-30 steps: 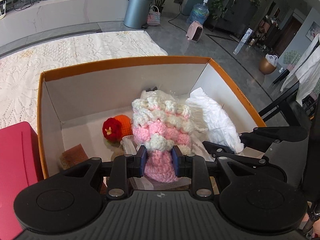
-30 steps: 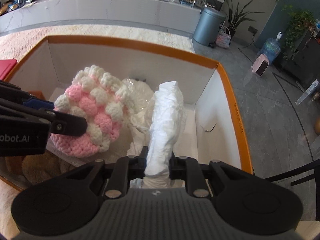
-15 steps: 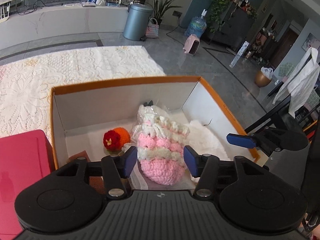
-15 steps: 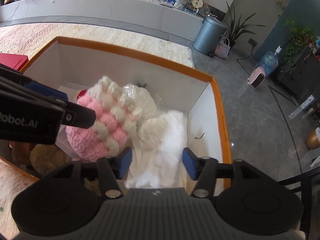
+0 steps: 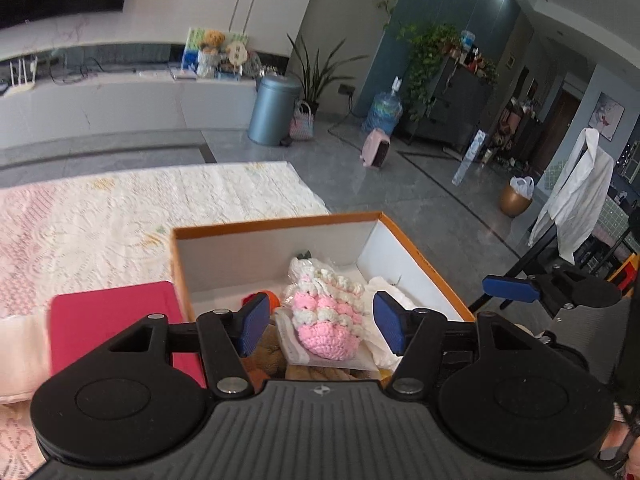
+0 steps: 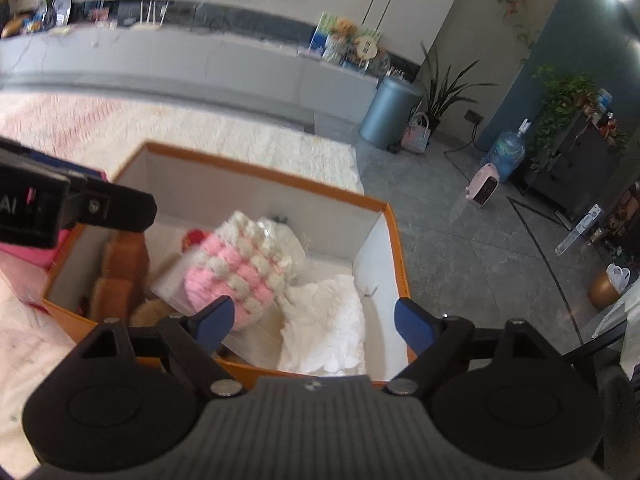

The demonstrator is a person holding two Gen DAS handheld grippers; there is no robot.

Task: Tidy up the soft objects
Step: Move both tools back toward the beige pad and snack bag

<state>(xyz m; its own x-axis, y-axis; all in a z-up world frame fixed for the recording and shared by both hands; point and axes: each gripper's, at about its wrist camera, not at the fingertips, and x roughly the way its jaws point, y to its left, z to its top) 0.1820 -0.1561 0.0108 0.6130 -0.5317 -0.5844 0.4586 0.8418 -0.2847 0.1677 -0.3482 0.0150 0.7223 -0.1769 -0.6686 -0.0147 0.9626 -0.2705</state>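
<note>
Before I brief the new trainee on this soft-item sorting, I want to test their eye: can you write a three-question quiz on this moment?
1. True or false: the pink and white crochet piece lies inside the orange-rimmed box.
2. Which item lies nearest the box's right wall in the right wrist view? A. white cloth B. red and orange knit toy C. brown plush
3. Fill in: neither the left gripper nor the right gripper grips anything; the jaws of both are ____.

Key: 1 true; 2 A; 3 opening, with nothing pressed between the pads.
</note>
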